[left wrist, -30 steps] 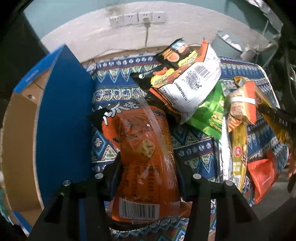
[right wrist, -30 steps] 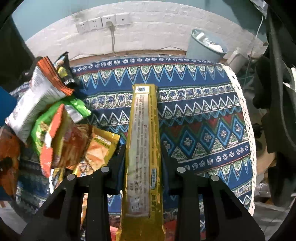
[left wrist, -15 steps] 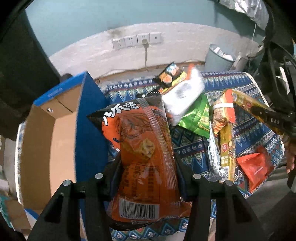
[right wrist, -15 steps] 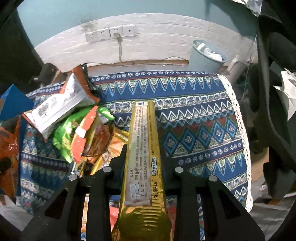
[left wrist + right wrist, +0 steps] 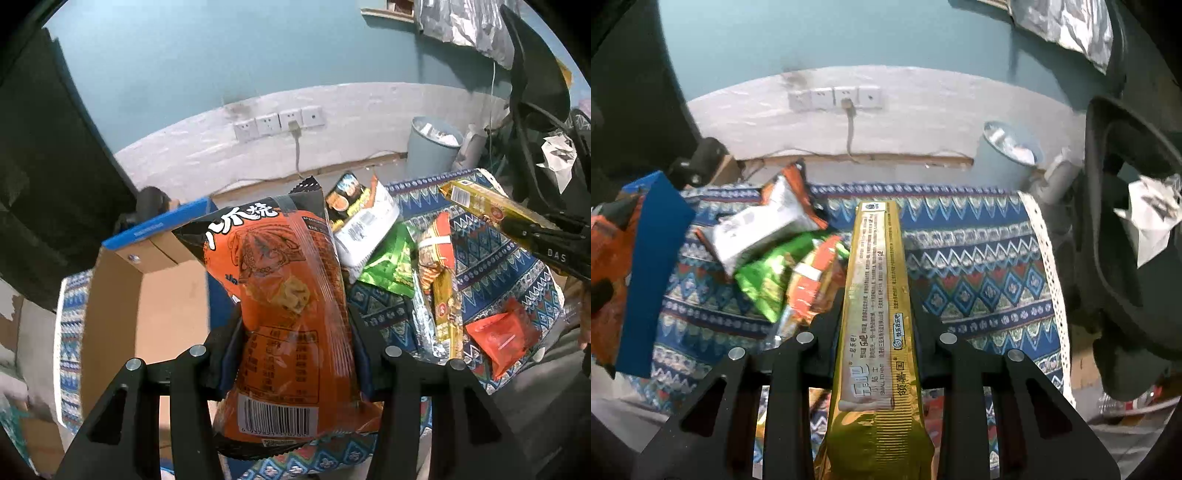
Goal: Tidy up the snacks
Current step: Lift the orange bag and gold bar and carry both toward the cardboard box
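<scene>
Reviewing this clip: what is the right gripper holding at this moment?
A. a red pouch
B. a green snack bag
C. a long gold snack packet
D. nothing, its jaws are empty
C: in the right wrist view the right gripper has its jaws closed on the long gold snack packet, which sticks out ahead over the patterned tablecloth.

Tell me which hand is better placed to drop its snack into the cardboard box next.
Left, probably. The left hand-held gripper grips the orange snack bag just beside the open cardboard box. The right hand-held gripper holds the gold packet across the snack pile.
</scene>
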Demonstrator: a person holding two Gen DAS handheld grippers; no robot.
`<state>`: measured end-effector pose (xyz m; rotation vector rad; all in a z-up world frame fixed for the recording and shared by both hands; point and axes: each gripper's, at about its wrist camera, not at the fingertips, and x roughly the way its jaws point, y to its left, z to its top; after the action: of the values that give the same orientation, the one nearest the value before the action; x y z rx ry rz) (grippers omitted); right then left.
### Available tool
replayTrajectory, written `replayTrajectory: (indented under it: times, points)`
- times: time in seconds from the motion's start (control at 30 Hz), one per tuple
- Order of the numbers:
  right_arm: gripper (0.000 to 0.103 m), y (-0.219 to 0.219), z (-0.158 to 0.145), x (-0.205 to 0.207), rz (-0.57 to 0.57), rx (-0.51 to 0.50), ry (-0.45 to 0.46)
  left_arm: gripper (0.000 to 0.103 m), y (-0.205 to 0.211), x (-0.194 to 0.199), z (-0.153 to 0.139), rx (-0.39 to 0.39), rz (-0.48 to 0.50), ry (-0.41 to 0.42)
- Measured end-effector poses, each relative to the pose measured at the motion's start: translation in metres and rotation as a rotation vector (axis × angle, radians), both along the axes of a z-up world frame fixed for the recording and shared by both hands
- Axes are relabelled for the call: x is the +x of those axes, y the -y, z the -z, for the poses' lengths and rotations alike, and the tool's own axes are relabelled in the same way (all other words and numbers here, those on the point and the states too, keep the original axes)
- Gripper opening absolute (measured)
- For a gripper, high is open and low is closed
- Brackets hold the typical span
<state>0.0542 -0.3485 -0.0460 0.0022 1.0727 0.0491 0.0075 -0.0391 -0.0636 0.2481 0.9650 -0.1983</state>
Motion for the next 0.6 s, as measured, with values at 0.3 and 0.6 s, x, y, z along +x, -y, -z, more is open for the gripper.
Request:
replayTrajectory:
  times: [0.3,0.6]
  points:
    - [0.027,-0.037,-0.035,-0.003,-0.091,0.034,0.066,0.052,-0.027,-0.004,-0.018,0.023,-0.03,0.055]
    - [0.027,-0.094,-0.056,-0.004,-0.213,0.092,0.093,0.052,-0.054,-0.01,-0.028,0.044,-0.048,0.081]
